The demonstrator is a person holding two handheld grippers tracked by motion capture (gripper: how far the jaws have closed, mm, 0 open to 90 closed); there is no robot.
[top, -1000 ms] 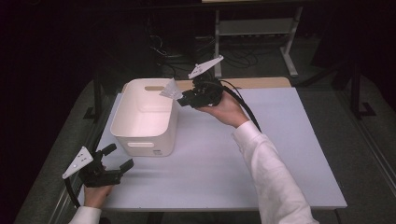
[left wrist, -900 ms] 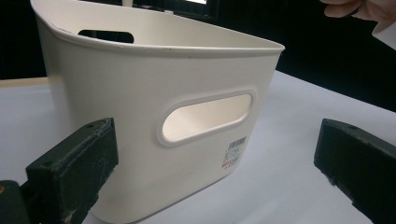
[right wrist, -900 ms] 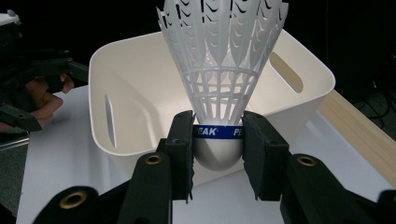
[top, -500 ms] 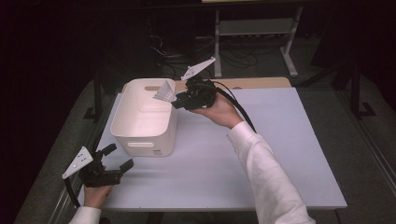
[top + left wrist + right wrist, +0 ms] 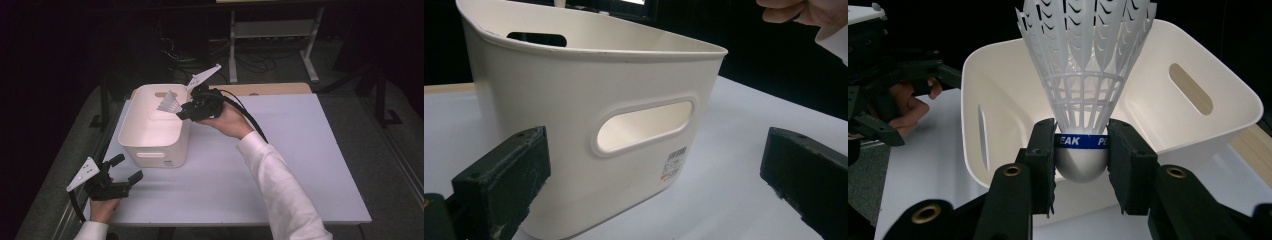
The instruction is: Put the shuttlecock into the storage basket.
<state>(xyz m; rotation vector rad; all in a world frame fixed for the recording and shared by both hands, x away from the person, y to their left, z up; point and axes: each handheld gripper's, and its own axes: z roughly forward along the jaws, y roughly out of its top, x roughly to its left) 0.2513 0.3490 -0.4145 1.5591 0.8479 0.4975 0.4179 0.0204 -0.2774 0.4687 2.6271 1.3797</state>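
We have white plastic shuttlecock (image 5: 1083,75) pinched at cork in right gripper (image 5: 1081,150), hovering over white bin (image 5: 150,150) rim, 2 o'clock corner. Drop not yet done. Left gripper (image 5: 126,170) open, empty, parked at bin's 7 o'clock.

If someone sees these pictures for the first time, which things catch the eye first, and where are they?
First comes the white plastic shuttlecock, clamped by its rounded base with the blue band between the jaws of the right gripper, which holds it over the bin's right rim. Next is the white bin with handle slots, standing on the left part of the pale table. The left gripper rests open near the front left corner, aimed at the bin.
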